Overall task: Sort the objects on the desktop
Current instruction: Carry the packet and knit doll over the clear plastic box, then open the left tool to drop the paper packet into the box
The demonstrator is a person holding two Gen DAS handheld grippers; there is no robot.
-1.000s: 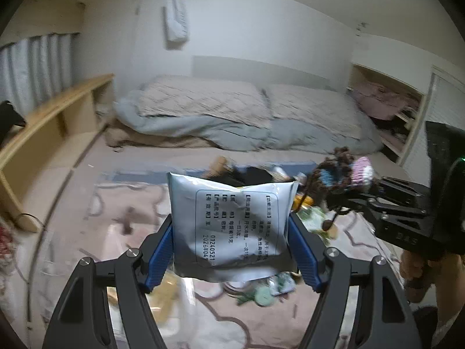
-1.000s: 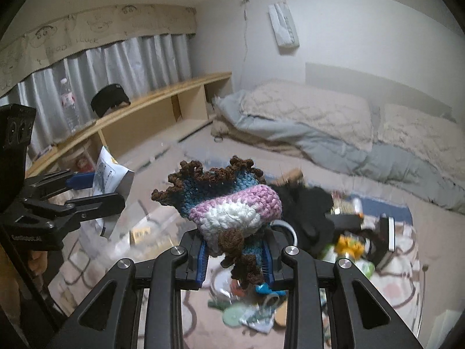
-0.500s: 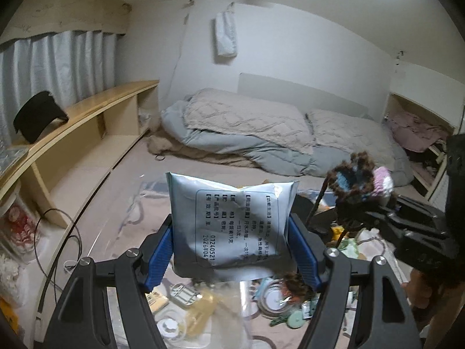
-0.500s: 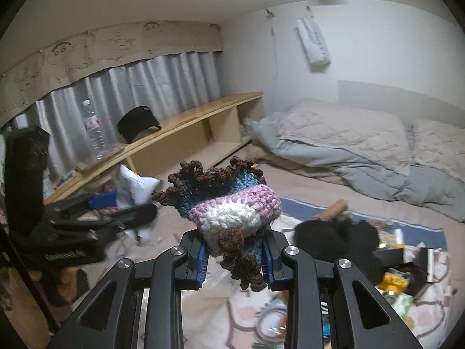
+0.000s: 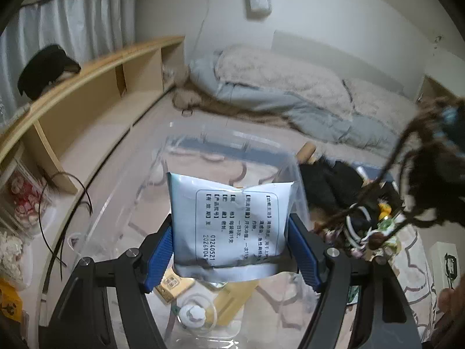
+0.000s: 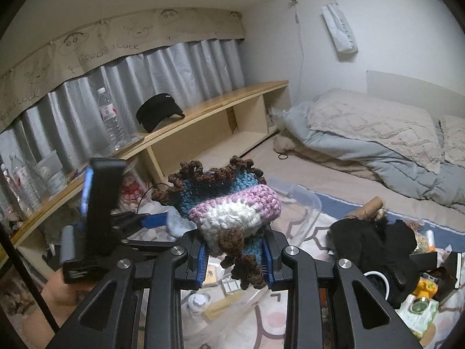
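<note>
A clear plastic storage bin (image 5: 232,157) is sitting on the patterned rug (image 6: 305,224), with the long wooden shelf (image 6: 203,110) lying to its left and the rumpled bedding (image 5: 290,93) behind it.

A pale blue foil sachet (image 5: 229,226) printed with black text is held upright at the centre of the left wrist frame. A crocheted piece (image 6: 223,203) in brown, blue, pink and white is clamped at the centre of the right wrist frame.

Glossy foil sachet (image 5: 232,221); rough crocheted yarn pouch (image 6: 229,203).
</note>
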